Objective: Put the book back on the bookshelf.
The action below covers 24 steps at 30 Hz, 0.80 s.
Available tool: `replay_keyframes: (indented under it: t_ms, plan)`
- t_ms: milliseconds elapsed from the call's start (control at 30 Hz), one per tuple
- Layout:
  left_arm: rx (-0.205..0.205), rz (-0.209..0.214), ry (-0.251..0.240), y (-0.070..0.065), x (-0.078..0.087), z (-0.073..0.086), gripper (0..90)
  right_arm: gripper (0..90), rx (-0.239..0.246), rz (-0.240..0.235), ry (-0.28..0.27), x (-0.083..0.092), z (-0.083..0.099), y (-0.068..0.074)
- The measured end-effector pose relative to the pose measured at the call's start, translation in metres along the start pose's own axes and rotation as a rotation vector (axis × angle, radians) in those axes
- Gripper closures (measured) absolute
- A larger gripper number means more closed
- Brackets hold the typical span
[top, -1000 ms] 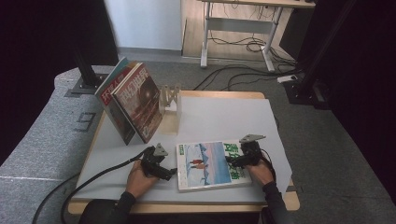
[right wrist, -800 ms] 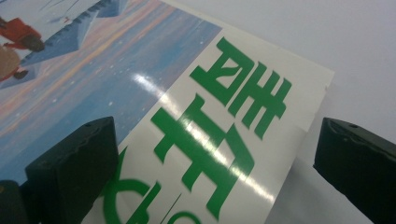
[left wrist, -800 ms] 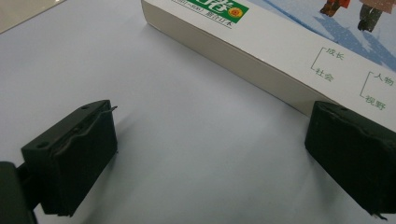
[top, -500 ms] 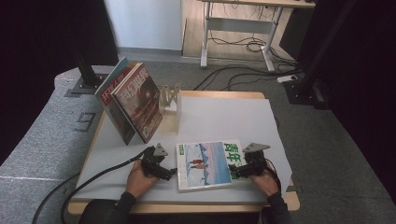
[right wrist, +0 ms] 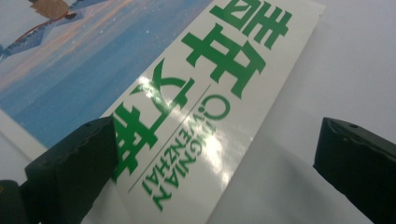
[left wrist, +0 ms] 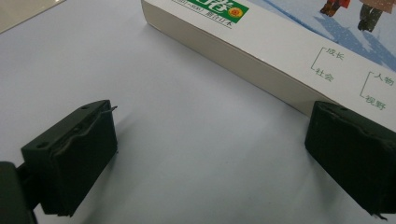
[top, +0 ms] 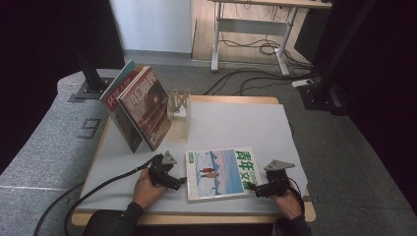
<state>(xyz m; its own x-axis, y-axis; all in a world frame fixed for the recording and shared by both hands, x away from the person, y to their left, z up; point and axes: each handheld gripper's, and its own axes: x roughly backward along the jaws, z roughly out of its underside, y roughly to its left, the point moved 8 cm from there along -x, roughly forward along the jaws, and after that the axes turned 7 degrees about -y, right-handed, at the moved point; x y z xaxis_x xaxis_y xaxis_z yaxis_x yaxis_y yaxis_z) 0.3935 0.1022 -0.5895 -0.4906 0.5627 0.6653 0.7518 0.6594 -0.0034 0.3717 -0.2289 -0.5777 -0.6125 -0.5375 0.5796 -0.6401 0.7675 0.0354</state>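
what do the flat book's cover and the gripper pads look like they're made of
The book cover looks like glossy coated paper or card: a bright glare patch sits on the green lettering. Its page block looks like matte cream paper. The left gripper pads look like matte black rubber or plastic, with no shine.

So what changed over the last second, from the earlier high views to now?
The right gripper drew back toward the person along the magazine's right edge, from beside its far corner to its near right corner, jaws open; nothing was gripped. The left gripper stayed at the magazine's left edge, also open. The magazine and the leaning books did not move.
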Motion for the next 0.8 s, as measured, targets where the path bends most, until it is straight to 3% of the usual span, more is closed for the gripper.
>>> replay_keyframes:
  t_ms: [433, 600, 800]
  plan:
    - [0.001, 0.0, 0.0, 0.0, 0.0, 0.0, 1.7, 0.0, -0.029, -0.011, -0.023, 0.021, 0.018, 0.001]
    - [0.0, 0.0, 0.0, 0.0, 0.0, 0.0, 1.7, 0.0, -0.004, -0.004, 0.012, 0.022, 0.027, 0.004]
    - [0.0, 0.0, 0.0, 0.0, 0.0, 0.0, 1.7, 0.0, 0.012, 0.014, 0.013, 0.023, 0.028, 0.003]
